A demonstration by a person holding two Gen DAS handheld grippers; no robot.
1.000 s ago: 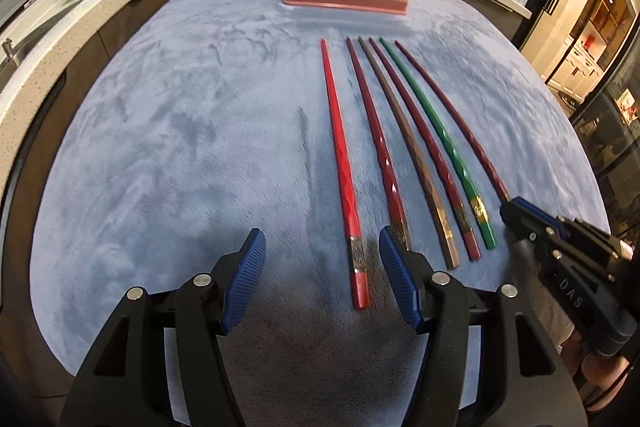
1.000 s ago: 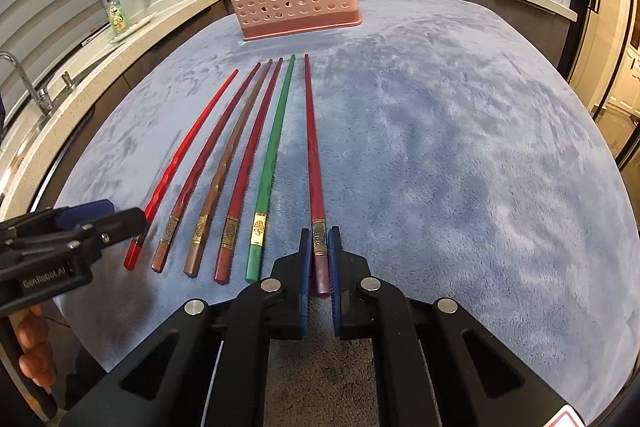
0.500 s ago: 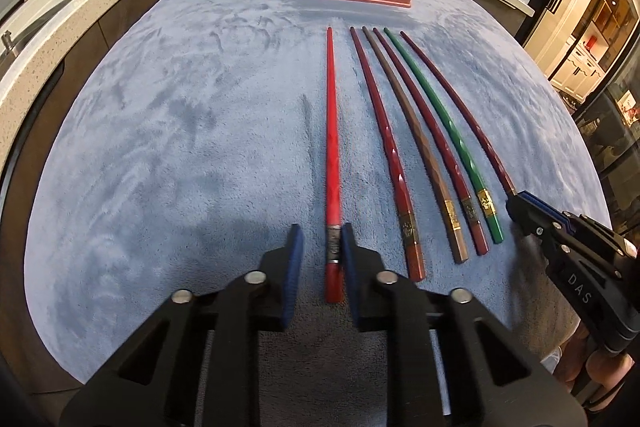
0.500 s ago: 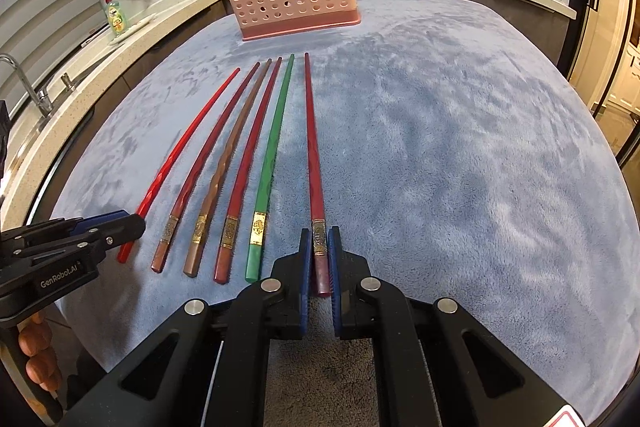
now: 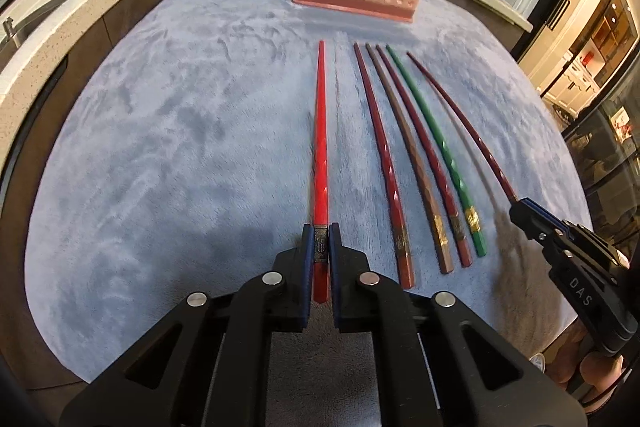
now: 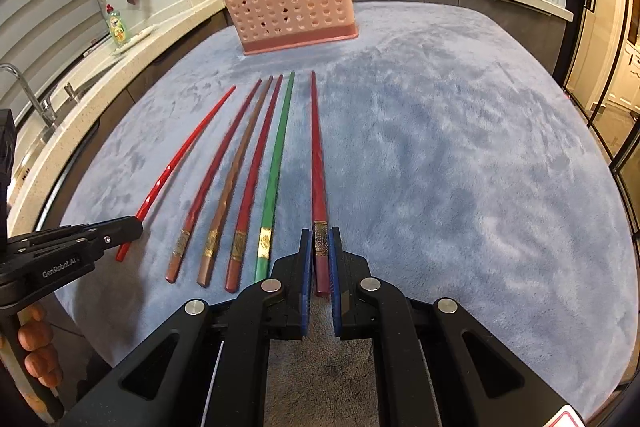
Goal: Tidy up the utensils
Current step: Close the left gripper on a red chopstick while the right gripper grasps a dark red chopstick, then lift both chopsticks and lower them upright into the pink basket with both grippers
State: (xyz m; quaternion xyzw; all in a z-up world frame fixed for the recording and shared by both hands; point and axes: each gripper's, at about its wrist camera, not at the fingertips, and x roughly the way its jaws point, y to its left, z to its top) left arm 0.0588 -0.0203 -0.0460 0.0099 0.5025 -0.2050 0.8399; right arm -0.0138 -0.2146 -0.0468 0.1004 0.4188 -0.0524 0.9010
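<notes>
Since a second ago the left gripper has clamped onto the bright red chopstick at its banded end. The right gripper stays pinched on the dark red chopstick — both angled steeply down, ready to lift. Four chopsticks lie between; beyond stands the pink utensil basket.

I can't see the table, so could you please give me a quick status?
Left claw shut on bright red chopstick. Right claw shut on dark red chopstick. Pink holder path unobstructed.
</notes>
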